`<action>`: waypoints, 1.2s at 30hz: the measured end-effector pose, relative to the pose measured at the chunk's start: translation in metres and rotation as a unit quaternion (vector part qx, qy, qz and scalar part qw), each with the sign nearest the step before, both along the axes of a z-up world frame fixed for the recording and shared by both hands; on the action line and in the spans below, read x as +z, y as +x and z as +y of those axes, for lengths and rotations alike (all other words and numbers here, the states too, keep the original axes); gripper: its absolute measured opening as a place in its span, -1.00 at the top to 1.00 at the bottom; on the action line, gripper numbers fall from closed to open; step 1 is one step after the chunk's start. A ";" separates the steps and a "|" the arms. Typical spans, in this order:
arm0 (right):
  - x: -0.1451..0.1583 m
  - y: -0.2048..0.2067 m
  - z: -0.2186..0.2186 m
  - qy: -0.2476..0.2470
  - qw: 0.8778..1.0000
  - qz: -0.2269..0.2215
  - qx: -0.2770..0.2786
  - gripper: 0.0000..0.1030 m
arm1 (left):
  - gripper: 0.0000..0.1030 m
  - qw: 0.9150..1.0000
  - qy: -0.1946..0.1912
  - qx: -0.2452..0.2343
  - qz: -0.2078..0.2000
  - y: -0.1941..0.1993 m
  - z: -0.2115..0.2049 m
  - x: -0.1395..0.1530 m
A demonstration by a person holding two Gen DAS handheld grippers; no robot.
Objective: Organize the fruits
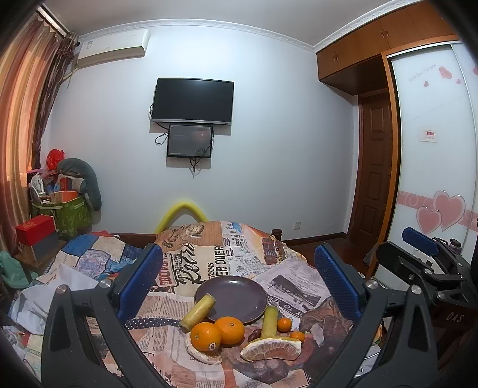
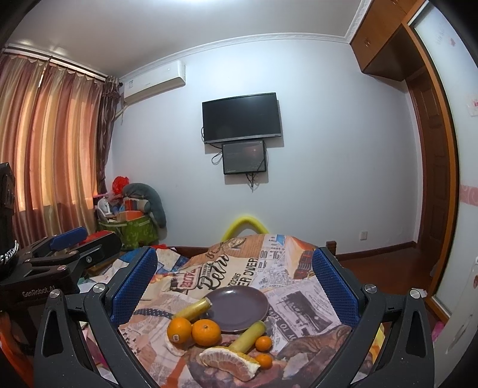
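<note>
Lighting: even indoor light from above, moderately bright; a pale glow on the white ceiling (image 2: 125, 27) at the top edge of the right wrist view. Orange-brown striped curtains (image 2: 44, 134) glow warm with daylight behind them. Shadows: soft and short under the round oranges (image 1: 218, 331) on the newspaper-print bedspread (image 1: 209, 259). Glare: faint sheen on the dark purple round plate (image 1: 231, 298); dull reflections in the small black wall screen (image 1: 189, 140). Distortion: strong fisheye bowing of walls and wooden door frame (image 2: 445, 167); black vignette in the corners. Focus: sharp centrally, softer toward the edges
</note>
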State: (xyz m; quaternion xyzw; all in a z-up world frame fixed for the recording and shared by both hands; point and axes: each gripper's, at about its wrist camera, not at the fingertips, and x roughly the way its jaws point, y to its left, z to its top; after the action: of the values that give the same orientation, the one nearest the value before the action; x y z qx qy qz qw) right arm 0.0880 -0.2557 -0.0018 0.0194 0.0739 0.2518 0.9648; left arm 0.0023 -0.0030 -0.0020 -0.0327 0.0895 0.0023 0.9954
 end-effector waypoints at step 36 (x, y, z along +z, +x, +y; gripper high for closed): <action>-0.001 0.005 0.002 -0.001 1.000 0.009 -0.009 -1.00 | -1.00 1.000 0.000 -0.005 0.004 0.002 0.002 -0.004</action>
State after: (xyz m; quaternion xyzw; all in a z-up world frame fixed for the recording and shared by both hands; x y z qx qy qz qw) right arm 0.0934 -0.2541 -0.0025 0.0210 0.0828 0.2424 0.9664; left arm 0.0041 -0.0006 -0.0057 -0.0321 0.0935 -0.0030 0.9951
